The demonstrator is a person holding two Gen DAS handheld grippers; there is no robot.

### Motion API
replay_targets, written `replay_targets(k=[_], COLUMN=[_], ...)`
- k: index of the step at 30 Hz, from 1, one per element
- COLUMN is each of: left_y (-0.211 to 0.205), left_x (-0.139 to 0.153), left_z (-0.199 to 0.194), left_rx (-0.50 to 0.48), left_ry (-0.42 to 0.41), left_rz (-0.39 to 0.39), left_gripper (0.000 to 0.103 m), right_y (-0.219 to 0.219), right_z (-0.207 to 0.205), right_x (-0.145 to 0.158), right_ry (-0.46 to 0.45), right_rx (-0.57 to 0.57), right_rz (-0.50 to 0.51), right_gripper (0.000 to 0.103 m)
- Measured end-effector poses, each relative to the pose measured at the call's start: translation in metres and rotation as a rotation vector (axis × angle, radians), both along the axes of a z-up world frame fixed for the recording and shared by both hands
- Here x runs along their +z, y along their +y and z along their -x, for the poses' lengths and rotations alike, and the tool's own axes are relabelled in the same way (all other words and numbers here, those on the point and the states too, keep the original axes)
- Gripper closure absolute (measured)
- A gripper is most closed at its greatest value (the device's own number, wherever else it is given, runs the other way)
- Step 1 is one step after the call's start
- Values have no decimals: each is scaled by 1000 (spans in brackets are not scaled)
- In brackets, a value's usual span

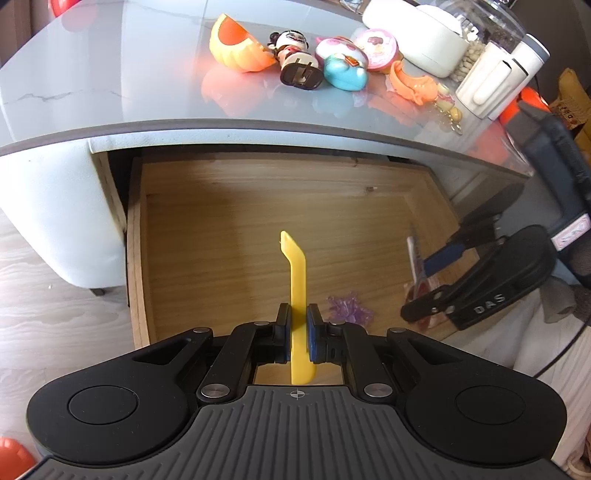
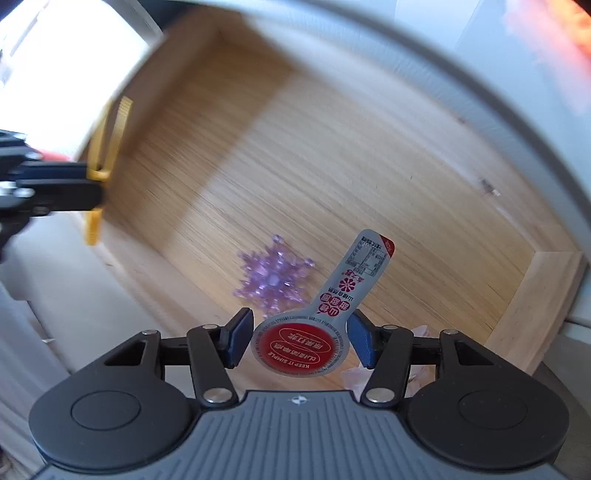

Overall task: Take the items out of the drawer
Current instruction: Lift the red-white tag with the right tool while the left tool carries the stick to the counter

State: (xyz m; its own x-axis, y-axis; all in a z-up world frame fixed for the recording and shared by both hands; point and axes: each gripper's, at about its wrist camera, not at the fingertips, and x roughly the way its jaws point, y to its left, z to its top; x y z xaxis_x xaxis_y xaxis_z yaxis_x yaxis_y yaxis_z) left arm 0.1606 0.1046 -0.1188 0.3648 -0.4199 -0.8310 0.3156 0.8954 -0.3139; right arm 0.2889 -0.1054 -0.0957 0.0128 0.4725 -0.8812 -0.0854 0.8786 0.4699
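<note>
The wooden drawer (image 1: 136, 240) stands pulled out under the grey tabletop (image 1: 92, 92). My left gripper (image 1: 297, 314) is shut on a flat yellow plastic tool (image 1: 293, 266), held upright above the drawer floor. My right gripper (image 2: 301, 317) is shut on a spoon-shaped snack packet (image 2: 306, 343) with a round red label and a long printed tab. In the left wrist view the right gripper (image 1: 430, 280) is at the drawer's right side. A purple snowflake ornament (image 2: 273, 277) lies on the drawer floor (image 2: 332, 147), just beyond the right gripper's fingers. The left gripper (image 2: 55, 188) and yellow tool (image 2: 96, 221) show at the left edge.
On the tabletop sit an orange and yellow shell toy (image 1: 236, 44), a small doll figure (image 1: 295, 55), a blue and pink toy (image 1: 343, 70), a white case (image 1: 417, 33) and a white bottle (image 1: 487, 77). A pale pink wrapper (image 2: 421, 332) lies under the right gripper.
</note>
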Motion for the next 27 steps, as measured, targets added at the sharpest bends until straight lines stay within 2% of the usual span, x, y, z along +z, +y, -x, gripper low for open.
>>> replay_targets(k=[6,10,13,16,19,22,24,27], left_y=[7,18,28,36,37,37,33,20], left_x=[-1,10,32,62,95,112,109,87], left_z=[1,0,-4,-19,-46,-76,-98,-136], left_rx=[35,80,140,218,293,340,364,372], left_ry=[-22,-86,-152,-210,-260,-300,-273,-204], left_rz=[-3,44,102,154,113,47,8,-26], left_gripper=[93,93,93,93,93,93,93,93], right_y=[-32,-49,-61,-70,-77,-86,-83,-83], right_z=[33,47,65,76,87,94,97,102], right_x=[36,52,55,52,52,55,48,42], right_ry=[-115,-248,-331,-367,-413,-440,-439,-435], right_rx=[-184,-314,-388,-443,-472,-487,-502,-515], right_rz=[-101,-88,-112,-143,-148,-166,-170,-168], right_gripper=[47,47,47,47,47,47,47,47])
